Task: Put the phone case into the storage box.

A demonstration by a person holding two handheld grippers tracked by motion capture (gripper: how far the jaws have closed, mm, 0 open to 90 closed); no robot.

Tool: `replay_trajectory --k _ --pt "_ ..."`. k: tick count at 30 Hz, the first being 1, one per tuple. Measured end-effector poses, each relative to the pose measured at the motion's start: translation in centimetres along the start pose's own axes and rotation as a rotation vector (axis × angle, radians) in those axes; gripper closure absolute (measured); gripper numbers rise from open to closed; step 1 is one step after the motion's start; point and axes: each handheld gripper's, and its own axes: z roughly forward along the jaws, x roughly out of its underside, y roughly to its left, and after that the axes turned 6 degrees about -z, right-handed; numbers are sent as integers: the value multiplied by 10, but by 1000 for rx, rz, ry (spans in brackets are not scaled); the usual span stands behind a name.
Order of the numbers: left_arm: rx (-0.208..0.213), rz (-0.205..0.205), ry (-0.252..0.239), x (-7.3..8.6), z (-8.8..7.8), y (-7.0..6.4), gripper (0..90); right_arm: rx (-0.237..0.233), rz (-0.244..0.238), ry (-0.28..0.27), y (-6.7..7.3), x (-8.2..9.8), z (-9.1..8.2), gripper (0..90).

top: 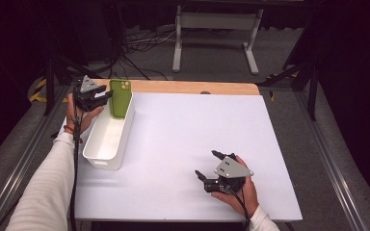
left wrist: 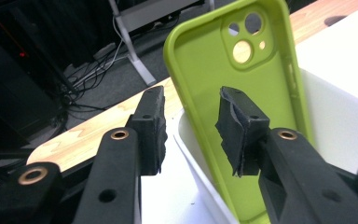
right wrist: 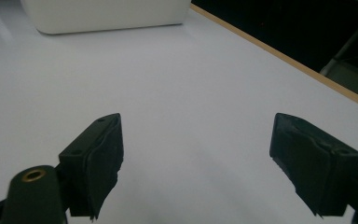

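A rectangular table with a white top [top: 183,144] and a light wooden strip [top: 197,87] along its far edge carries the things. A white rectangular plastic bin [top: 107,139] stands directly on the white surface near the left edge, its long side running from the near part toward the wooden strip, its far end close to that strip

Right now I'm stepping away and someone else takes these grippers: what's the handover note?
Left gripper: open, at the bin's far end, jaws either side of the case's edge, no pad pressing on it.
Right gripper: open, empty, low over the white table at its near right.
Green phone case: upright in the white bin, leaning at its far end wall.
Done: case is in the bin.
Left: likely only pulling the left gripper clear.
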Motion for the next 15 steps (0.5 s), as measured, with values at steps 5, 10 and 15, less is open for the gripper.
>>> replay_trajectory --k 5,10,15 --pt "0 -1 -19 -2 -5 -2 598 3 -2 -4 -1 -1 -1 180" --pt "2 4 -31 -3 -12 -3 575 3 -5 -9 0 -2 -2 182" --pt "1 5 -51 -6 -19 -4 545 5 -5 -15 0 -3 -2 182"
